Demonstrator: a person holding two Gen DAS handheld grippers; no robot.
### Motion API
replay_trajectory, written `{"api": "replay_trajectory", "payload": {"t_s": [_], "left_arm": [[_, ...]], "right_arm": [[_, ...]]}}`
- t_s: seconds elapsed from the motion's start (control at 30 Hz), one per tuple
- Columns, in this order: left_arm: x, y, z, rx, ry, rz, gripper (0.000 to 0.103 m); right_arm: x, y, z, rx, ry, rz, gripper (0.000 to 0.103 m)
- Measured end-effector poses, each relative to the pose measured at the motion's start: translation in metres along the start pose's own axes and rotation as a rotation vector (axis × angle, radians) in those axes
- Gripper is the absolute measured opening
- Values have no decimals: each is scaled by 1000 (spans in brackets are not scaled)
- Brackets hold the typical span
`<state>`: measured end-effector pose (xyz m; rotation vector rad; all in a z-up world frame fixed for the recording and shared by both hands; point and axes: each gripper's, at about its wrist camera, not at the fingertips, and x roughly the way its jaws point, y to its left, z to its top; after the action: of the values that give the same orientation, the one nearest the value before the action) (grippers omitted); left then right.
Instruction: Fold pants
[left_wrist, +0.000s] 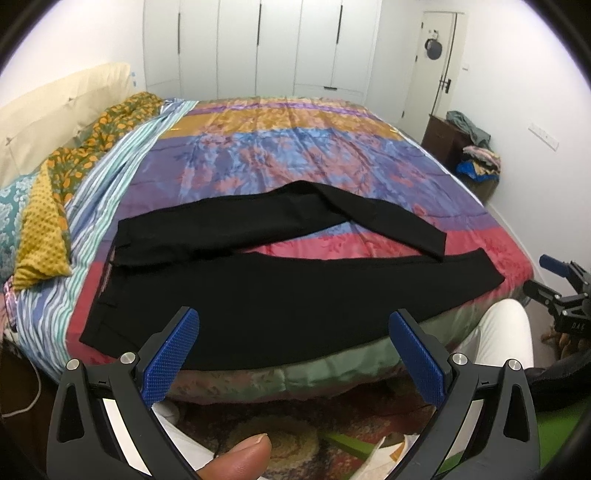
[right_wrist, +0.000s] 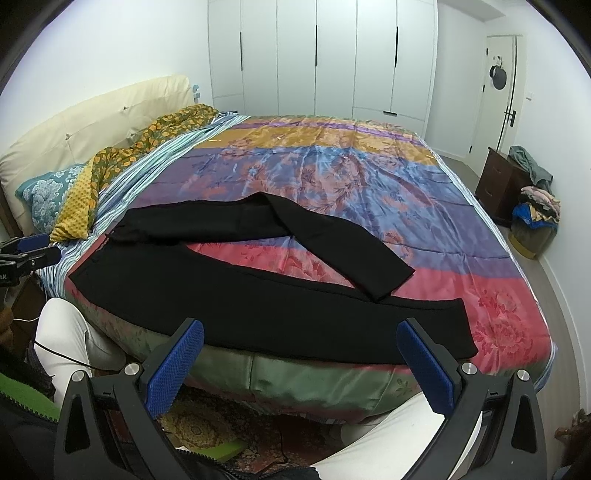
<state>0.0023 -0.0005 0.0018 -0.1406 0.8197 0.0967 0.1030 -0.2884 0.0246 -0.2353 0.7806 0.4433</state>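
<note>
Your left gripper (left_wrist: 293, 354) and right gripper (right_wrist: 300, 363) hover wide open, holding nothing, before black pants (right_wrist: 266, 295) spread on the bed (right_wrist: 369, 177); pillows (right_wrist: 70, 210) lie beyond the waistband.

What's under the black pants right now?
The pants lie spread on the colourful bedspread, near the bed's front edge. Red and green bands show around them; whatever lies directly beneath the fabric is covered.

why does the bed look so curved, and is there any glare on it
Left wrist view: fisheye bends the bed edge into an arc, dark vignette in corners. Right wrist view: same bulge, soft sheen on the satin cover; pants read flat black, detail lost.
</note>
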Motion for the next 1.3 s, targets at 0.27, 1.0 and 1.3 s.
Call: {"api": "replay_trajectory", "payload": {"t_s": [0.27,1.0,1.3], "left_arm": [[0,2,-1,2,5,14,102],[-2,0,1,13,2,18,102],[-2,0,-2,14,4,14,102]], "right_arm": [[0,3,1,-1,0,5,103],[0,3,2,13,4,15,103],[4,3,0,17,9,26,103]]}}
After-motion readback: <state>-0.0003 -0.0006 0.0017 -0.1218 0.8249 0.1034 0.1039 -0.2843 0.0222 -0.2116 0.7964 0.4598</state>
